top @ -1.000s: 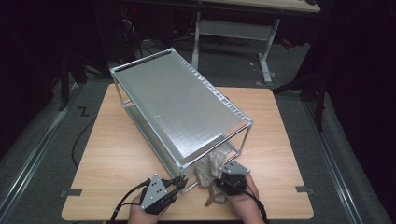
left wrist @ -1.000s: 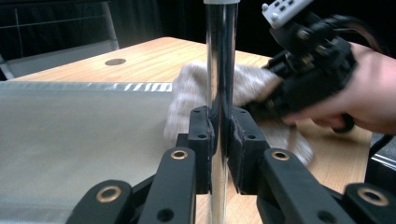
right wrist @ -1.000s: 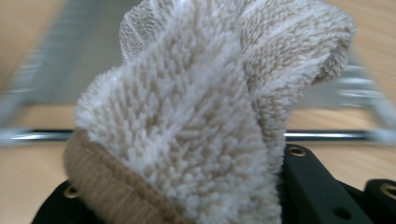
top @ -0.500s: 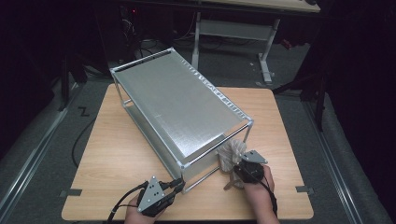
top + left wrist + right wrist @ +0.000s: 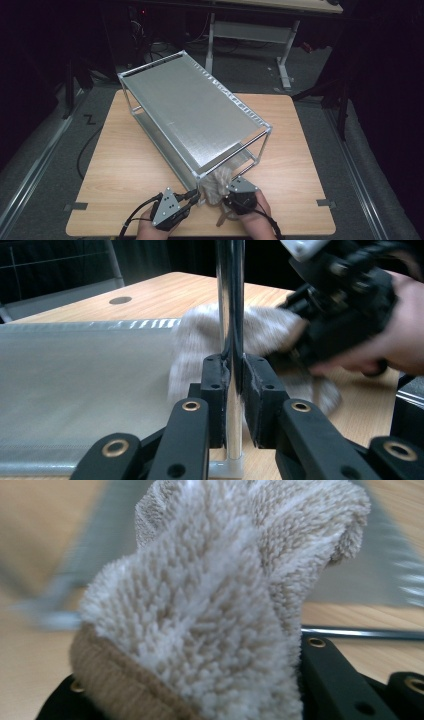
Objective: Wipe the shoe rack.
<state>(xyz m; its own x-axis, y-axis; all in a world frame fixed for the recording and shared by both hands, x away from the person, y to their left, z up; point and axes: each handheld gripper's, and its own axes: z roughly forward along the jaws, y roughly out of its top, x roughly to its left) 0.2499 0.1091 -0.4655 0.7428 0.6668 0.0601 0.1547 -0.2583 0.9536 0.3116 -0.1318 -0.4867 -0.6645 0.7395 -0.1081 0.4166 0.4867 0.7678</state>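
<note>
Wooden table (image 5: pixel 125 165) bears a diagonal rack (image 5: pixel 195 112); left tongs (image 5: pixel 231 390) clamp its upright post (image 5: pixel 230 300), right tongs (image 5: pixel 231 196) grip a towel (image 5: pixel 225 605).

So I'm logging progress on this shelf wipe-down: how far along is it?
Set up: the left gripper is shut on the rack's corner post, steadying the metal rack. In hand: the right gripper, shut on a beige towel, rubs at the rack's near end by the lower shelf. Left: I can't tell how much of the shelves is wiped.

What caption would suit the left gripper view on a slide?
Left gripper clamps the rack's post while the right gripper presses a towel beside it.
</note>
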